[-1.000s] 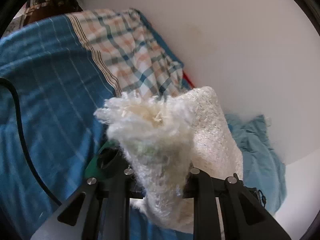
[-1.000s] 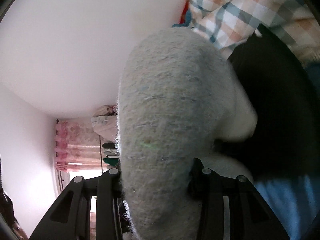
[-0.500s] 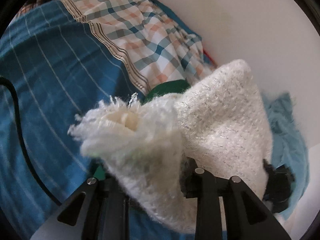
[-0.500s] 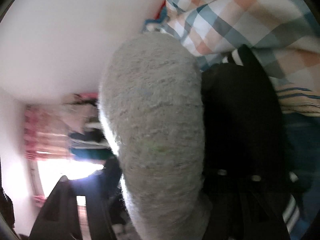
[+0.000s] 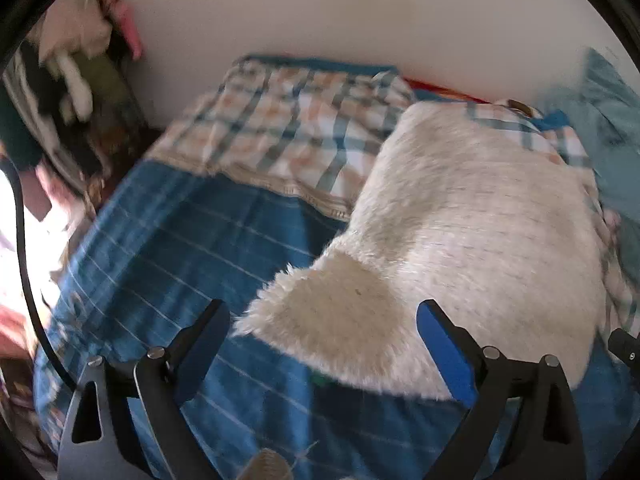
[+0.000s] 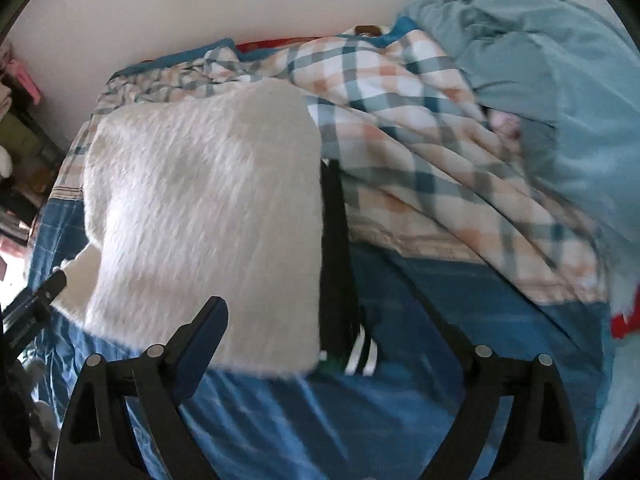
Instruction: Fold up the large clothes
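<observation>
A fluffy white sweater (image 5: 472, 232) lies folded on the blue striped bed cover (image 5: 192, 248), its far end on a plaid cloth (image 5: 296, 132). A sleeve end (image 5: 332, 312) points toward my left gripper (image 5: 320, 320), which is open and empty just in front of it. In the right wrist view the sweater (image 6: 200, 208) lies as a rectangle at left. My right gripper (image 6: 324, 320) is open and empty near its front right corner. A dark garment (image 6: 336, 256) shows under the sweater's right edge.
A light blue garment (image 6: 560, 80) is heaped at the right by the white wall (image 5: 360, 12). The plaid cloth (image 6: 432, 140) spreads behind the sweater. Clutter and hanging clothes (image 5: 72, 80) stand at the far left. A black cable (image 5: 20, 240) runs along the left.
Both grippers were shut on the white sweater and held it up. Now both have opened and let go, and the sweater lies folded on the bed. Both grippers have drawn back.
</observation>
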`<action>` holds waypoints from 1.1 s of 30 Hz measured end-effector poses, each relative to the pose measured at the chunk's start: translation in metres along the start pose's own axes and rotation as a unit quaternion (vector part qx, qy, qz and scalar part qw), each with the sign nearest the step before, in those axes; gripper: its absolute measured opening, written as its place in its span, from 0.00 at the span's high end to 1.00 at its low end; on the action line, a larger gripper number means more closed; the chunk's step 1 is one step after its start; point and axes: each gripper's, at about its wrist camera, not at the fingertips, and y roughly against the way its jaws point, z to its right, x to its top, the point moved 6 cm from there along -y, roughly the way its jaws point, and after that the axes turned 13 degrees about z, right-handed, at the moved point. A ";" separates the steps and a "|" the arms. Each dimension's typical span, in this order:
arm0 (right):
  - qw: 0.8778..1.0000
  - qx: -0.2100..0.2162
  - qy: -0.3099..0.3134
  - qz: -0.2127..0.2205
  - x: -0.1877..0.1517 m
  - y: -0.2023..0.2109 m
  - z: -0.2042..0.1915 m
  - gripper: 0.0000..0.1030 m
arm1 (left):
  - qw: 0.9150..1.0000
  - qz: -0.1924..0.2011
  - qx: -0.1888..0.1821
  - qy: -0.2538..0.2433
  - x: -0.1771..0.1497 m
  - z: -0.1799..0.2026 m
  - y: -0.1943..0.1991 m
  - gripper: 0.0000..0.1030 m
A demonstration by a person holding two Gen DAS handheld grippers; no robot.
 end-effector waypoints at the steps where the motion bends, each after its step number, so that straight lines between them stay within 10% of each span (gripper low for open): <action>1: 1.000 -0.008 -0.005 0.001 -0.008 0.013 0.001 0.08 | 1.000 0.002 -0.004 -0.007 0.001 0.000 0.008 0.06; 15: 0.992 -0.087 -0.045 0.085 -0.048 0.308 -0.018 0.08 | 0.994 0.036 -0.075 -0.070 0.019 -0.036 0.215 0.06; 33: 0.977 -0.077 -0.010 0.199 -0.093 0.633 -0.045 0.07 | 0.987 0.115 -0.100 -0.041 0.027 -0.078 0.459 0.06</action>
